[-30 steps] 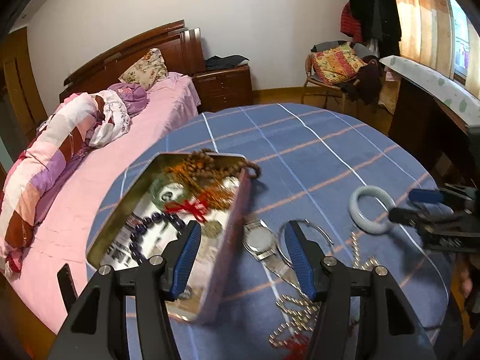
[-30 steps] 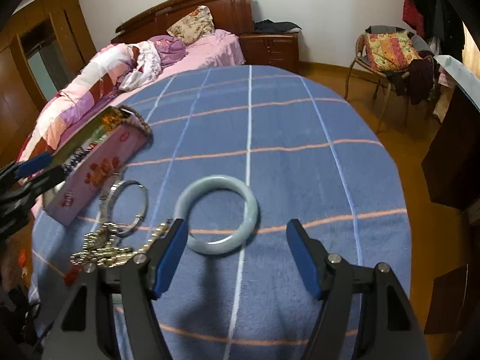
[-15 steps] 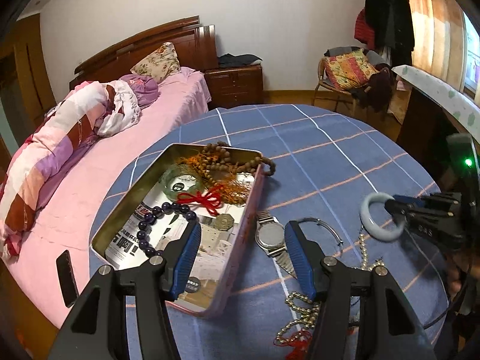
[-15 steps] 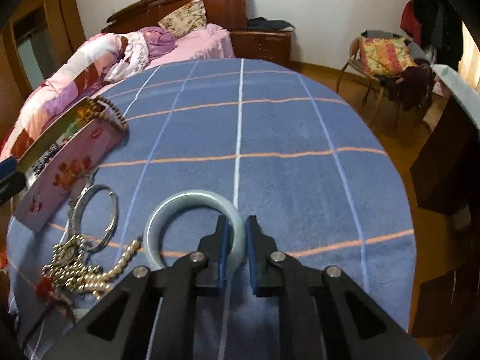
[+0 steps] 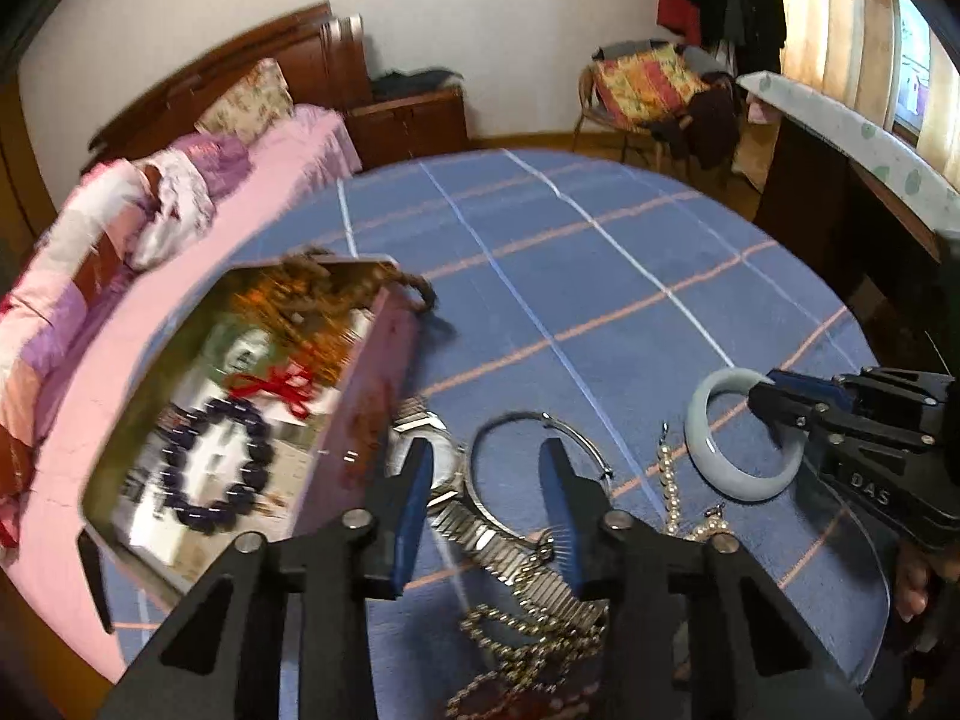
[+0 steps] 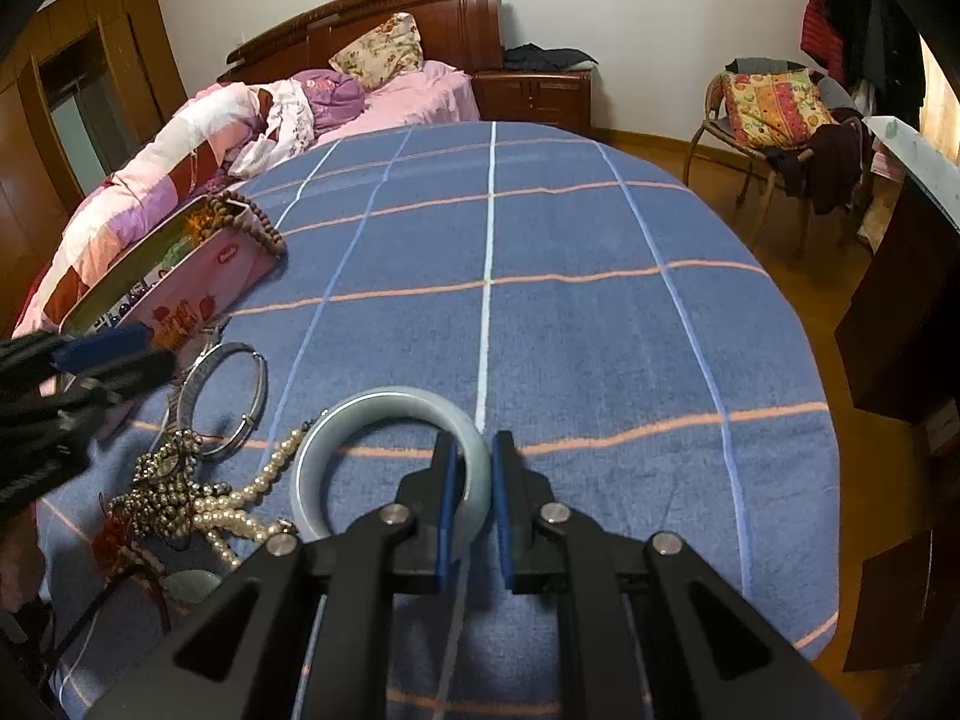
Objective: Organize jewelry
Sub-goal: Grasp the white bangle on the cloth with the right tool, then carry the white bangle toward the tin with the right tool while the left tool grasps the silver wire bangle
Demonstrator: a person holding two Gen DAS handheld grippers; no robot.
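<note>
A pale jade bangle (image 6: 366, 414) lies on the blue checked tablecloth (image 6: 570, 330), and my right gripper (image 6: 471, 468) is shut on its near rim. My left gripper (image 5: 486, 447) hangs low over a silver bangle (image 5: 576, 438) and a metal-strap watch (image 5: 498, 546). Its jaws are closing, with part of the bangle and the watch between them, and the pads do not visibly press on either. The open pink tin (image 5: 366, 426) stands just left of it, holding dark beads, brown beads and a red knot. In the left wrist view the jade bangle (image 5: 738, 474) sits in the right gripper (image 5: 765, 390).
A heap of pearl and metal-bead necklaces (image 6: 198, 504) with a red tassel lies at the table's near left edge, beside the silver bangle (image 6: 228, 396). The tin (image 6: 198, 282) sits at the left edge near a pink bed (image 6: 408, 96). A chair (image 6: 774, 114) stands far right.
My left gripper has dropped and shifted right, from beside the tin to over the watch and silver bangle, and its jaws have narrowed. The right gripper closed on the jade bangle and has held still since.
</note>
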